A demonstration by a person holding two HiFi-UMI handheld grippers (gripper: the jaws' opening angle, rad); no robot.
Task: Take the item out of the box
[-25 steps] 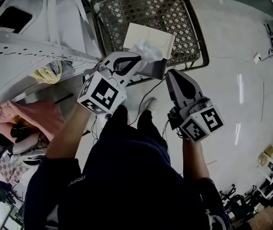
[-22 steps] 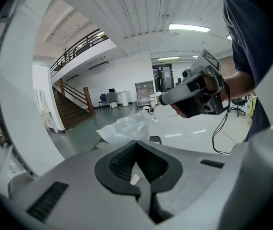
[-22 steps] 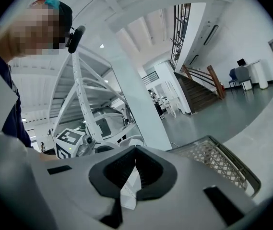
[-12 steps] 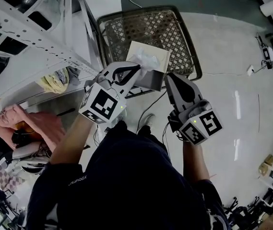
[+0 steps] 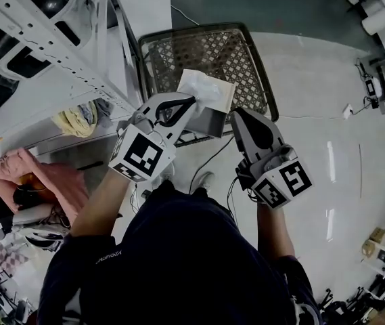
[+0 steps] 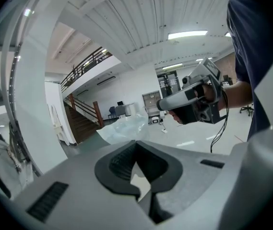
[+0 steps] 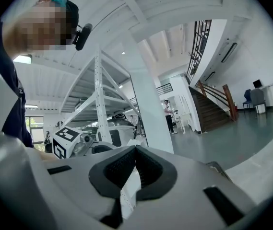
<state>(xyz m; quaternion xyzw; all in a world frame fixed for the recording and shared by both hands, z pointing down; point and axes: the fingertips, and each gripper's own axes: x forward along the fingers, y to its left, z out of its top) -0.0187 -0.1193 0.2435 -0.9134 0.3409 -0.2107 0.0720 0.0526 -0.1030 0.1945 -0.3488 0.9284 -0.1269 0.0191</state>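
In the head view I hold an open beige-and-grey box [image 5: 218, 114] in the air above a wire basket [image 5: 254, 59]. My right gripper [image 5: 237, 118] is shut on the box's right edge, and a white strip of that edge shows between its jaws [image 7: 128, 191]. A crumpled white plastic-wrapped item [image 5: 200, 87] sticks up out of the box's top. The left gripper [image 5: 189, 103] is shut on the item, whose translucent wrap [image 6: 124, 128] spreads just beyond the jaws. The right gripper [image 6: 194, 98] also appears across from the left gripper view.
White metal shelving [image 5: 50, 63] runs along the left, with a yellow cloth [image 5: 77, 118] and a pink cloth [image 5: 40, 168] on lower levels. A black cable [image 5: 209, 160] trails on the pale floor under the box. More boxes and gear sit at the far right edge.
The white wrapped item shows more of itself above the box than a second ago. Both grippers keep their hold, and the head camera has shifted over the scene.
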